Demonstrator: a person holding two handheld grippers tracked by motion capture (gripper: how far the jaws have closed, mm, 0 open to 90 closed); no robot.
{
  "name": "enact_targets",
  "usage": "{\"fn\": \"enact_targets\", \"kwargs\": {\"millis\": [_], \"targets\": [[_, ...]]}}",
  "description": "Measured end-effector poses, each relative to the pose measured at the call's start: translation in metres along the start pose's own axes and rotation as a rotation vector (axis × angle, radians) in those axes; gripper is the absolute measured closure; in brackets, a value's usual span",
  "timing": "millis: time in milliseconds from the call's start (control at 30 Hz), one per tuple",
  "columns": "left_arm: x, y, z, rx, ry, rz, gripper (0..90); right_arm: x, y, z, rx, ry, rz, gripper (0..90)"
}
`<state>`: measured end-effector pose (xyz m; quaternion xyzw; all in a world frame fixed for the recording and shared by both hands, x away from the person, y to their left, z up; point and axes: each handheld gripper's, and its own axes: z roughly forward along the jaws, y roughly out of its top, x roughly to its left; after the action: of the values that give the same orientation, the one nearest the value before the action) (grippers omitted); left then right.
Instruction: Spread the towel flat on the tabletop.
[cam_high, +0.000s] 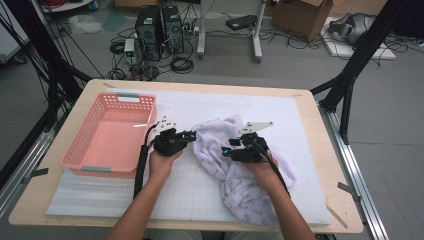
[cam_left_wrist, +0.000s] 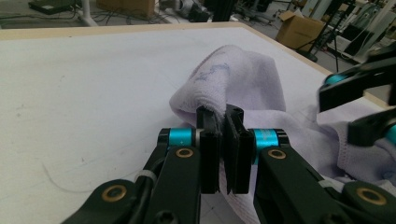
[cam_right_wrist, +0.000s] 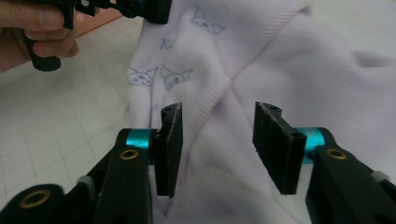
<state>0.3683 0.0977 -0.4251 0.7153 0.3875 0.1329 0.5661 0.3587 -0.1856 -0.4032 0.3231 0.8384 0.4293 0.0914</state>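
A pale lilac towel (cam_high: 235, 165) with small printed cat faces lies crumpled on the white mat, right of centre. My left gripper (cam_high: 191, 135) is shut on a raised fold of the towel (cam_left_wrist: 233, 79) at its left edge; in the left gripper view its pads press together on the cloth. My right gripper (cam_high: 226, 151) hovers over the towel's middle with its jaws apart. In the right gripper view the towel (cam_right_wrist: 261, 60) lies behind the open jaws, with nothing pinched between the pads (cam_right_wrist: 171, 135).
A pink plastic basket (cam_high: 75, 150) stands empty at the left of the white mat (cam_high: 190, 195). The wooden table (cam_high: 327, 165) edge runs close along the right. Beyond the table are floor cables, computer towers and a black frame.
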Motion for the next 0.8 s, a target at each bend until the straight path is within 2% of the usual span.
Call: {"fn": "enact_targets", "kwargs": {"millis": [67,133,167,233,267,367,467,567,667,800], "targets": [[0.000,0.000,0.000,0.001,-0.001,-0.002,85.2,0.001,0.003,0.014,0.026,0.022,0.009,53.7],[0.001,0.000,0.000,-0.001,-0.003,-0.001,85.1,0.003,0.004,0.023,0.057,0.034,-0.007,75.9],[0.001,0.000,0.000,0.000,-0.002,0.002,85.1,0.004,0.004,0.024,0.056,0.025,-0.024,84.1],[0.001,0.000,0.000,-0.001,-0.009,-0.002,83.7,0.003,0.006,0.018,0.032,0.017,-0.035,85.4],[0.001,0.000,0.001,0.001,-0.017,-0.008,80.3,0.001,0.006,0.012,0.015,0.000,-0.033,85.5],[0.002,-0.002,0.004,0.016,-0.033,-0.059,58.6,-0.010,0.007,-0.011,-0.036,-0.058,-0.016,85.5],[0.001,-0.003,0.007,0.031,-0.030,-0.059,50.0,-0.025,0.006,-0.038,-0.070,-0.146,0.010,85.2],[-0.001,-0.004,0.009,0.031,-0.041,-0.066,49.7,-0.039,0.002,-0.061,-0.071,-0.201,0.046,84.7],[-0.005,-0.006,0.014,0.041,-0.066,-0.062,52.5,-0.048,-0.003,-0.079,-0.074,-0.268,0.043,84.7],[-0.012,-0.011,0.024,0.077,-0.109,-0.043,63.7,-0.059,-0.012,-0.094,-0.037,-0.363,0.059,84.8]]}}
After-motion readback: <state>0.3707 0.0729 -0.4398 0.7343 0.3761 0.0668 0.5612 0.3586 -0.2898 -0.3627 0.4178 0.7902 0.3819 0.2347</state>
